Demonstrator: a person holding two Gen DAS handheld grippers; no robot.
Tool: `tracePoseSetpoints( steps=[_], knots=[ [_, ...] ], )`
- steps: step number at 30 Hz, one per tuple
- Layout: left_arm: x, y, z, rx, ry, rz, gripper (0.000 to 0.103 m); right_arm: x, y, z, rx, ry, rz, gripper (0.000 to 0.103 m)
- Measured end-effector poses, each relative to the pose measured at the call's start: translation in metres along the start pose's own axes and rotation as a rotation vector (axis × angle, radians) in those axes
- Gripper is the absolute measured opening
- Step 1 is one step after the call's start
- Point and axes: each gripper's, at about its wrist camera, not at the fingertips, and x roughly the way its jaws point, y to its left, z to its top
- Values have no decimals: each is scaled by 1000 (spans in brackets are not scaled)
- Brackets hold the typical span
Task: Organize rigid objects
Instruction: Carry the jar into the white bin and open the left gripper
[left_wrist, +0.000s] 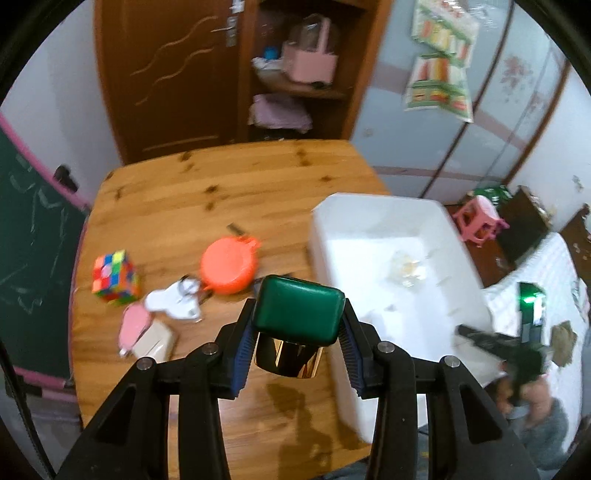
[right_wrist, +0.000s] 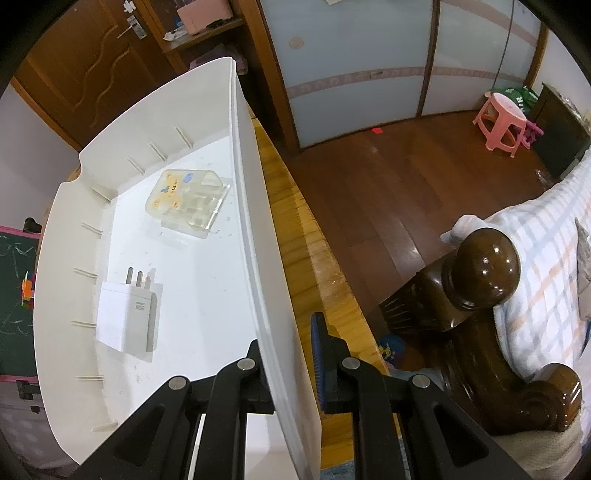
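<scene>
My left gripper (left_wrist: 300, 306) is shut on a small bottle (left_wrist: 297, 314) with a green cap and a shiny gold body, held up above the wooden table (left_wrist: 229, 184). A white plastic bin (left_wrist: 369, 199) stands just to its right. My right gripper (right_wrist: 286, 332) is shut on the bin's side wall (right_wrist: 251, 184), one finger inside and one outside. In the bin lie a clear plastic box (right_wrist: 188, 199) and a white charger plug (right_wrist: 127, 317).
On the table's left part lie a colourful puzzle cube (left_wrist: 116, 273), an orange round container (left_wrist: 229, 264), a white object (left_wrist: 177, 301), a pink item (left_wrist: 133, 325) and a beige box (left_wrist: 155, 341). A dark wooden bedpost (right_wrist: 484, 266) stands right of the table.
</scene>
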Motion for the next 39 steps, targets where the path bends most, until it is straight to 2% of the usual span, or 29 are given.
tracePoseSetpoints(
  steps=[6, 9, 15, 18, 25, 33, 39],
  knots=[
    [-2, -47, 18, 93, -15, -63, 45, 1, -2, 1, 7, 0, 31, 14],
    [9, -69, 23, 133, -4, -86, 45, 1, -3, 1, 10, -1, 42, 14],
    [50, -105, 30, 176, 59, -118, 45, 2, -4, 1, 9, -1, 46, 14],
    [79, -120, 29, 189, 116, -136, 45, 2, -4, 1, 7, -3, 43, 14],
    [134, -148, 22, 226, 219, -120, 45, 1, -1, 1, -4, -5, 34, 14],
    [165, -159, 12, 247, 277, -90, 45, 0, -1, 2, -6, 2, 61, 14],
    [184, -156, 7, 222, 324, -49, 45, -2, 2, 2, -21, -6, 49, 14]
  ],
)
